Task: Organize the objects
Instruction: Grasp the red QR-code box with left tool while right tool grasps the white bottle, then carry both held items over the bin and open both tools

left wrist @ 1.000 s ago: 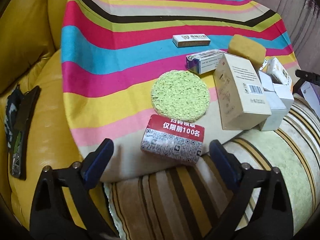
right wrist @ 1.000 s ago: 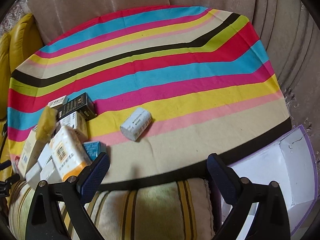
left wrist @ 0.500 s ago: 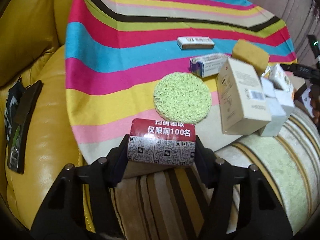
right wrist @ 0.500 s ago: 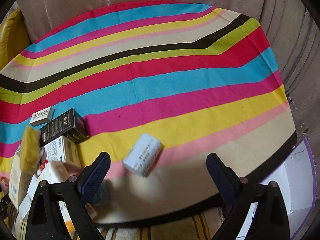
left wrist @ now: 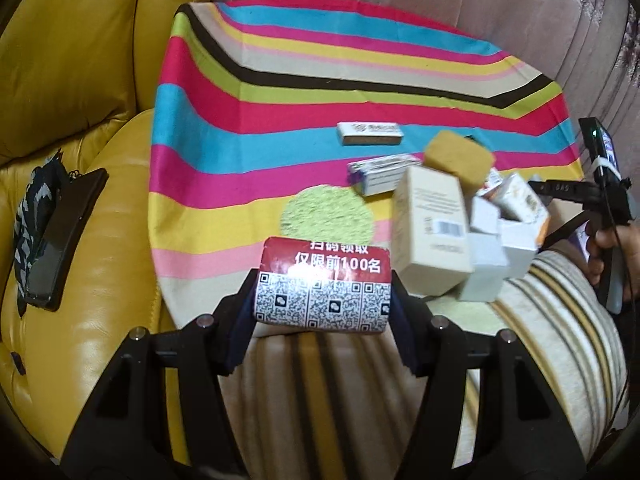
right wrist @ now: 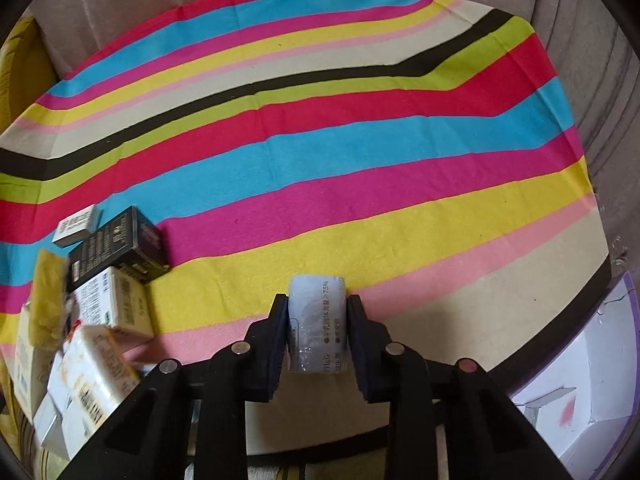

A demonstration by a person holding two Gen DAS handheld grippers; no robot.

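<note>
QR-code pack (left wrist: 323, 288) — clamped between left hand-held gripper (left wrist: 320, 308) pads, lifted off striped cloth (left wrist: 280, 120).

The pile of boxes (left wrist: 472, 236) is showing smeared with blur in the left wrist view, so its print is staying unreadable. The yellow sponge (right wrist: 48, 300) is blurring too in the right wrist view. The white box with purple trim (right wrist: 596, 384) is running off the right edge. The left gripper (left wrist: 323, 304) is covering both ends of the red QR-code pack (left wrist: 324, 284). The right gripper (right wrist: 317, 328) is hiding the sides of the pale roll (right wrist: 318, 324).
</note>
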